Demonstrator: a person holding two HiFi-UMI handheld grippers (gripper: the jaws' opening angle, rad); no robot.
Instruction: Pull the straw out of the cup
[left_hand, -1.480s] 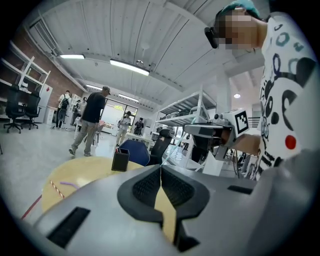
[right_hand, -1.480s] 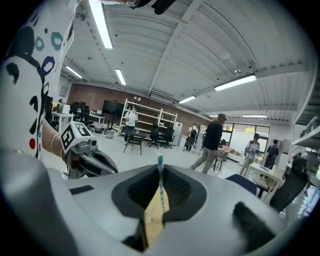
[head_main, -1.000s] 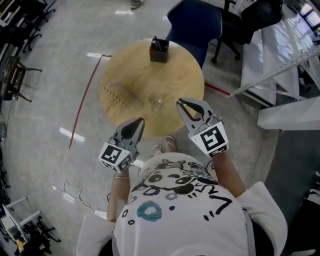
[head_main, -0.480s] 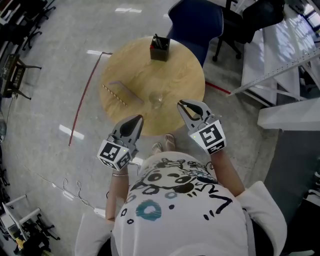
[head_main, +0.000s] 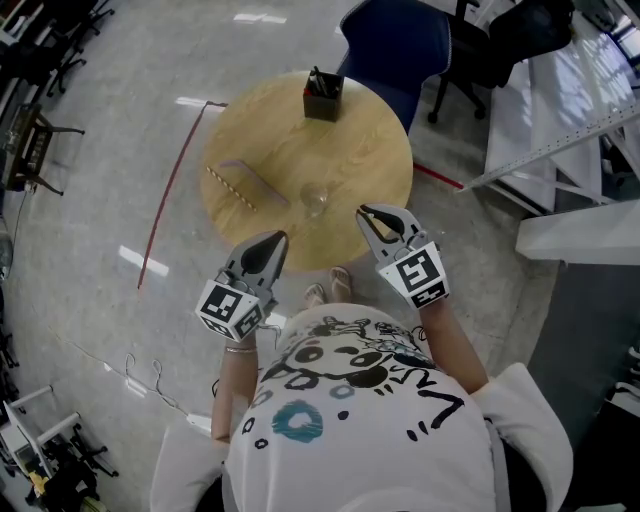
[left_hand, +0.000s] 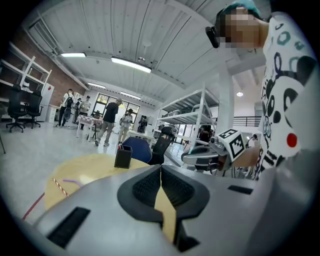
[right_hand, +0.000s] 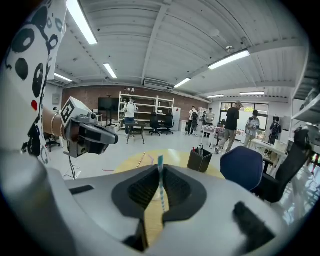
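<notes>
A clear cup (head_main: 315, 200) stands near the front edge of the round wooden table (head_main: 370, 150). My right gripper (head_main: 380, 218) hovers just right of the cup, over the table's edge. It is shut on a blue-and-white striped straw (right_hand: 160, 180), which stands upright between the jaws in the right gripper view. My left gripper (head_main: 272, 244) is held off the table's front edge, left of the cup, shut with nothing in it (left_hand: 161, 172). A red-striped straw (head_main: 230, 191) and a purple straw (head_main: 256, 181) lie on the table's left side.
A black pen holder (head_main: 322, 100) stands at the table's far edge, with a blue chair (head_main: 395, 45) behind it. A red tape line (head_main: 165, 205) runs along the floor at left. White racks (head_main: 560, 130) stand at the right. People stand far off in both gripper views.
Almost nothing differs. The right gripper has drawn slightly back toward the person with the straw still in it; the left gripper has barely shifted.
</notes>
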